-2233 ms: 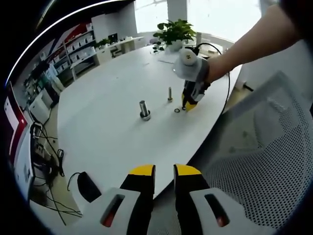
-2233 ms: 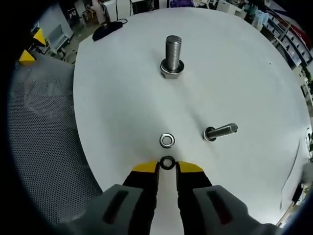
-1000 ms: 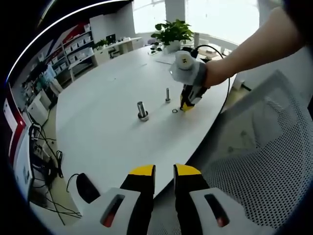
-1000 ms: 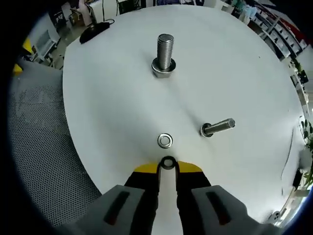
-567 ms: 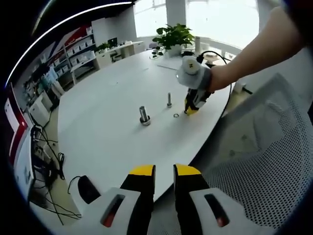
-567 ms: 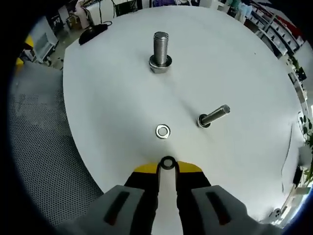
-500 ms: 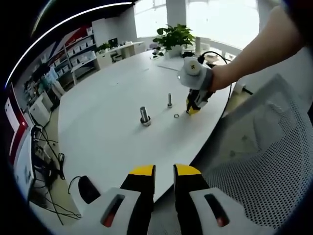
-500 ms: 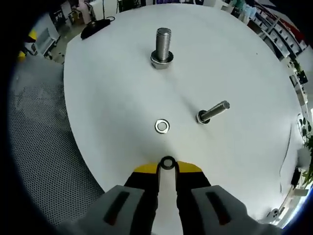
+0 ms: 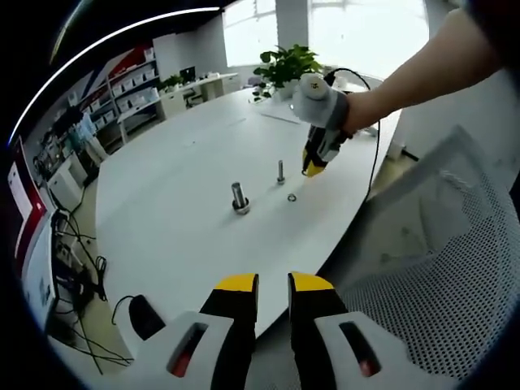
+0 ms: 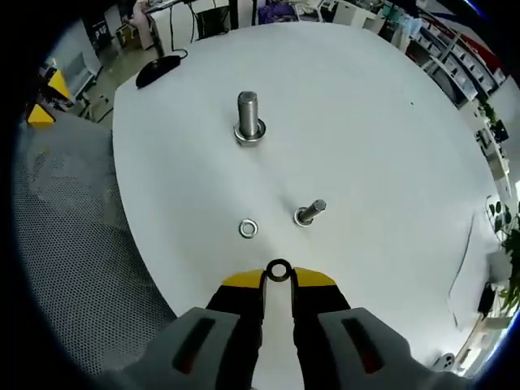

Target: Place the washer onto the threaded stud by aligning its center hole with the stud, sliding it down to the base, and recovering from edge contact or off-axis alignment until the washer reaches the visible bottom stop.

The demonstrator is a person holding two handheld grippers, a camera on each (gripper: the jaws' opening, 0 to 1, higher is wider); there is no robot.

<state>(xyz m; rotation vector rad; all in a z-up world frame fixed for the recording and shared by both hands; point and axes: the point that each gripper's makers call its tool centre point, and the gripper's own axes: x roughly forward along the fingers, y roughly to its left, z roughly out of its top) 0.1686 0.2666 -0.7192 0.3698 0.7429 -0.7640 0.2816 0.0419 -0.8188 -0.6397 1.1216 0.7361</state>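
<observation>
**Washer pinched in the right gripper, up off the table**

In the right gripper view we've got the right gripper point(image 10: 279, 279) at the bottom centre of the frame, its yellow-tipped jaws nearly closed with a small dark washer point(image 10: 279, 270) pinched edge-on between the tips. Above it in the frame lies the white table point(image 10: 390, 146). A second, shiny washer point(image 10: 249, 228) lies flat there, just upper left of the tips. Right beside it, to the right, stands the thin threaded stud point(image 10: 309, 213), leaning in this view. Further up the frame is the fatter stud point(image 10: 249, 115), upright on its wide base.

In the left gripper view the left gripper point(image 9: 273, 283) sits at the bottom centre, jaws a narrow gap apart with nothing between them, over the table's near edge next to a mesh chair point(image 9: 422, 268). The right gripper shows in the upper right, held by a hand point(image 9: 361, 118), tips above the table near the thin stud.
</observation>
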